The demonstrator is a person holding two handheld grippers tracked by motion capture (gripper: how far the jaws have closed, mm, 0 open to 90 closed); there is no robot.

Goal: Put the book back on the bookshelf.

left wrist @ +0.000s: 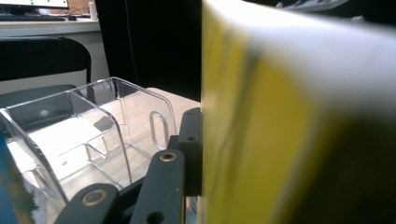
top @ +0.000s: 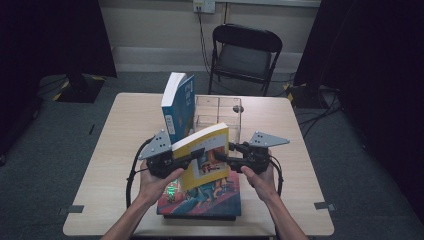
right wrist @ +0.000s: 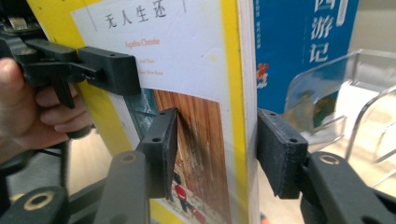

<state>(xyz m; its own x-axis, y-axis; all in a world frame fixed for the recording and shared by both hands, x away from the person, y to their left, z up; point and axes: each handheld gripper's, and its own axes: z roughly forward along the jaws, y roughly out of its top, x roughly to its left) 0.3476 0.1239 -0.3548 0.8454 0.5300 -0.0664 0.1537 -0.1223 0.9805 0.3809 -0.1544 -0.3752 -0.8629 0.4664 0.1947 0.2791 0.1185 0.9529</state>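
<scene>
A yellow paperback (top: 205, 150) with a white title panel is held tilted above the table, between both grippers. My left gripper (top: 196, 154) is shut on its left side; in the left gripper view one black jaw presses the blurred yellow cover (left wrist: 280, 140), and the other jaw is hidden behind the book. My right gripper (top: 221, 156) clamps the right side. In the right gripper view, the right gripper (right wrist: 215, 149) has one jaw on the front cover (right wrist: 196, 70) and one on the back. The left gripper's jaw (right wrist: 109, 67) grips higher up the cover.
A blue book (top: 178, 105) stands upright beside a clear acrylic organizer (top: 220, 112) at mid-table. A colourful book (top: 210, 197) lies flat on a darker one at the front edge, under the held book. A black folding chair (top: 245, 50) stands beyond the table.
</scene>
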